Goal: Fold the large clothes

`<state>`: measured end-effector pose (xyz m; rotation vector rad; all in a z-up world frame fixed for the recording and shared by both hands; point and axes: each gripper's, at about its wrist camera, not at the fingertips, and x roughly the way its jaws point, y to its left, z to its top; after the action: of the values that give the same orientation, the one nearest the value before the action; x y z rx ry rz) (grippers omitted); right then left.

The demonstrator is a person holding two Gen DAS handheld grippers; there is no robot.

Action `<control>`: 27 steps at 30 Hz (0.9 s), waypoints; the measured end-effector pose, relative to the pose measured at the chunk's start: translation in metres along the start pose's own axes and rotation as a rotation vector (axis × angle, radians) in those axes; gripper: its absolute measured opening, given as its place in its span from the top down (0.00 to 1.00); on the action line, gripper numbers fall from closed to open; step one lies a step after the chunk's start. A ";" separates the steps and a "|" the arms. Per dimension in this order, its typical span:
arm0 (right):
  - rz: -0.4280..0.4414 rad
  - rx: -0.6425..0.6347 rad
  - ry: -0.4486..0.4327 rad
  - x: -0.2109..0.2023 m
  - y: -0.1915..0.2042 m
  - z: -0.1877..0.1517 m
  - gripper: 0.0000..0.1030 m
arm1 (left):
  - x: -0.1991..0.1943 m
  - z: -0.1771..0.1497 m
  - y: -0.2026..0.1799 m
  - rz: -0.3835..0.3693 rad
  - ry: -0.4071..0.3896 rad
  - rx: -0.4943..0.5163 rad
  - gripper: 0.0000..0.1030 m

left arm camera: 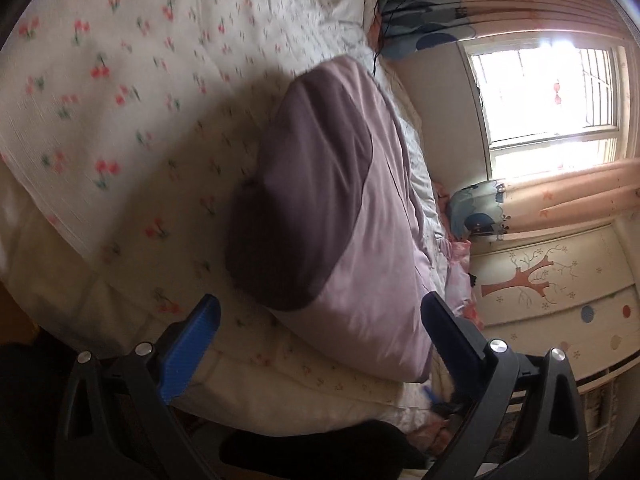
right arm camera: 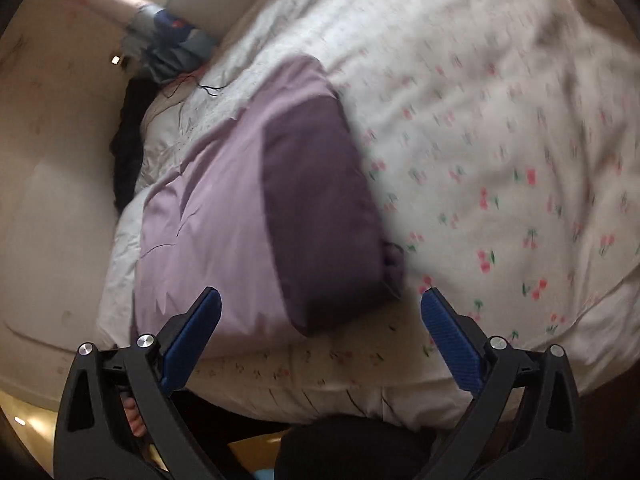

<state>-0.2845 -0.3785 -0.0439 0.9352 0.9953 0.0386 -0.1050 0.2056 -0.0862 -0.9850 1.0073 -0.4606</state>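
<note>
Folded purple garment lies on the bed just ahead of both released grippers.

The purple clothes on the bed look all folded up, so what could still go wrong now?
1. The folded purple garment lies near the edge of the bed; a nudge might slide it off.
2. Both views are blurred, and the left gripper and right gripper hang close above it with jaws open, so one could snag and undo the fold.
3. The cherry-print quilt is soft and rumpled, so the bundle may slump open.
</note>
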 end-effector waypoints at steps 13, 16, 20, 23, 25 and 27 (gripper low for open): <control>0.316 0.144 0.098 0.081 -0.007 0.025 0.06 | 0.039 -0.020 -0.005 -0.006 0.010 -0.101 0.07; 0.464 0.141 0.065 0.061 0.008 0.036 0.06 | 0.042 -0.020 -0.005 0.003 -0.020 -0.127 0.07; 0.520 0.027 0.054 0.044 0.039 0.043 0.06 | 0.047 -0.014 -0.011 0.020 -0.069 -0.130 0.07; 0.345 -0.006 0.097 0.061 0.032 0.044 0.06 | 0.066 -0.008 -0.003 0.071 -0.052 -0.150 0.07; 0.282 0.029 0.132 0.077 0.015 0.042 0.06 | 0.069 -0.010 0.001 0.062 -0.076 -0.194 0.07; 0.304 0.077 0.137 0.089 -0.005 0.041 0.06 | 0.065 -0.012 -0.013 0.046 -0.121 -0.139 0.07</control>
<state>-0.2056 -0.3710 -0.1012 1.1611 0.9781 0.3252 -0.0819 0.1460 -0.1092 -1.0986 0.9604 -0.2925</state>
